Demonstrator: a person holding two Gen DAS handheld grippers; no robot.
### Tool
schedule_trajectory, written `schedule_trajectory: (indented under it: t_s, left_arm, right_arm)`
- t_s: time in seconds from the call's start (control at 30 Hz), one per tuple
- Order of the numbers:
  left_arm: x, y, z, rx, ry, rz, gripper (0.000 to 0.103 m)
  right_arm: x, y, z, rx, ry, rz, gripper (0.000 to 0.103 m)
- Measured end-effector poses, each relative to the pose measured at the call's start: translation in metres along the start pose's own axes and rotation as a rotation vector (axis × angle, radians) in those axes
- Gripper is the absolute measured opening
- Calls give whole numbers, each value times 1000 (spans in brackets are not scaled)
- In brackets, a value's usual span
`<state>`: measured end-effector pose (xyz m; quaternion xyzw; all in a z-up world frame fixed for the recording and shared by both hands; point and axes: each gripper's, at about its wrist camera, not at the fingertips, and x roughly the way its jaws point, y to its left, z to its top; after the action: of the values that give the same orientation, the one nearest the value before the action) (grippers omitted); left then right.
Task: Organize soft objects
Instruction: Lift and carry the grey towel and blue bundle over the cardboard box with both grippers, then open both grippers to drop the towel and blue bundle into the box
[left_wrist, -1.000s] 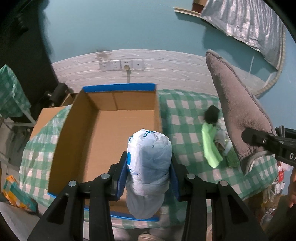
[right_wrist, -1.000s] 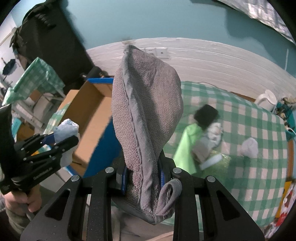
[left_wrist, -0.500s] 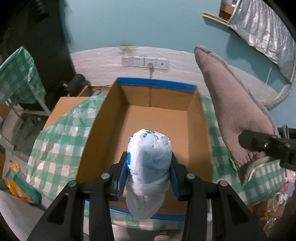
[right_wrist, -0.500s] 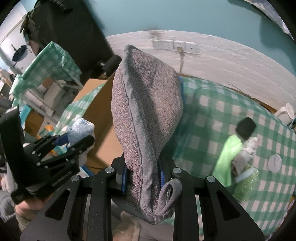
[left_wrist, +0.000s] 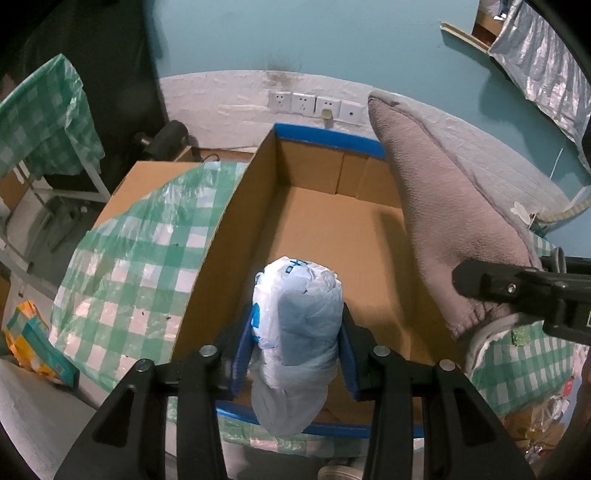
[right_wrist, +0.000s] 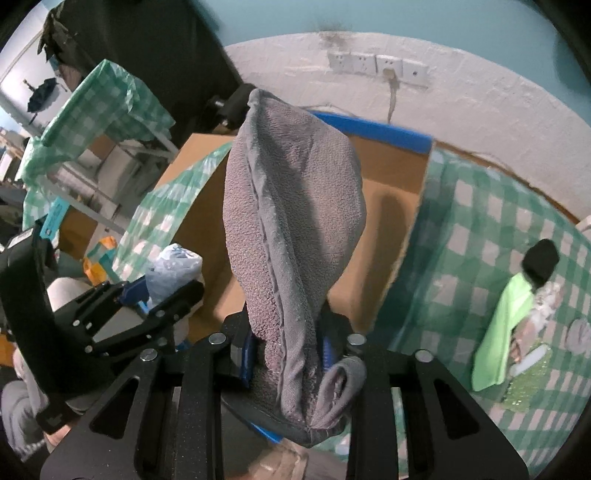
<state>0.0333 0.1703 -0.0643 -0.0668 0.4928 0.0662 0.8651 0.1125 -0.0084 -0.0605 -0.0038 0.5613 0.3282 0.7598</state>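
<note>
Over the open cardboard box (left_wrist: 332, 236) now — it sits on a green-checked tablecloth (left_wrist: 140, 258) against a white brick wall (left_wrist: 229, 99) with sockets (left_wrist: 314, 105) under teal paint. The left gripper (left_wrist: 297, 332) has its jaws opening around a plastic-wrapped bundle (left_wrist: 295, 317), pads seemingly still touching it. The right gripper (right_wrist: 288, 350) — jaws opening too — has a grey towel (right_wrist: 291, 229) standing between them above the box, and a heap of soft things (right_wrist: 517, 332) lies far right on the cloth.
</note>
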Motion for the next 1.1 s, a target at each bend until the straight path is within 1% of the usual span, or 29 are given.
schedule_trajectory:
  t_s: [0.07, 0.1, 0.13, 0.17, 0.23, 0.3, 0.4, 0.53, 0.57, 0.6, 0.63, 0.7, 0.8, 1.1]
  left_arm:
    - [2, 1, -1, -3, 4, 8, 52]
    - [4, 1, -2, -1, 9, 12, 57]
    - [6, 1, -2, 0, 11, 16, 61]
    - [6, 2, -2, 0, 12, 18, 67]
    - [7, 2, -3, 2, 12, 23, 69]
    - [7, 2, -3, 8, 6, 23, 69]
    - [7, 2, -2, 12, 7, 24, 69]
    - [6, 2, -1, 8, 4, 16, 69]
    - [5, 2, -1, 7, 1, 17, 69]
    - [4, 2, -1, 7, -2, 17, 69]
    - [3, 2, -1, 6, -3, 18, 69]
    - [1, 3, 0, 2, -7, 16, 69]
    - [-3, 2, 1, 1, -17, 7, 69]
    - [-13, -9, 1, 26, -40, -13, 69]
  right_arm:
    - [5, 0, 1, 13, 8, -16, 46]
    - [4, -1, 1, 16, 0, -28, 47]
    - [4, -1, 1, 17, -6, -40, 51]
    - [5, -2, 2, 21, -9, -56, 59]
    - [4, -4, 2, 30, -16, -69, 64]
    - [2, -6, 2, 34, -32, -79, 65]
    - [-1, -8, 3, 38, -41, -48, 70]
    - [-9, -4, 5, 28, -71, -38, 70]
    - [-11, -3, 5, 30, -83, -23, 70]
    - [-15, -2, 5, 31, -103, 12, 70]
    - [-17, -2, 5, 31, -111, 23, 71]
    - [-21, 0, 6, 28, -121, 6, 71]
    - [-24, -3, 5, 36, -123, 6, 72]
    - [-37, -21, -7, 56, -134, -36, 72]
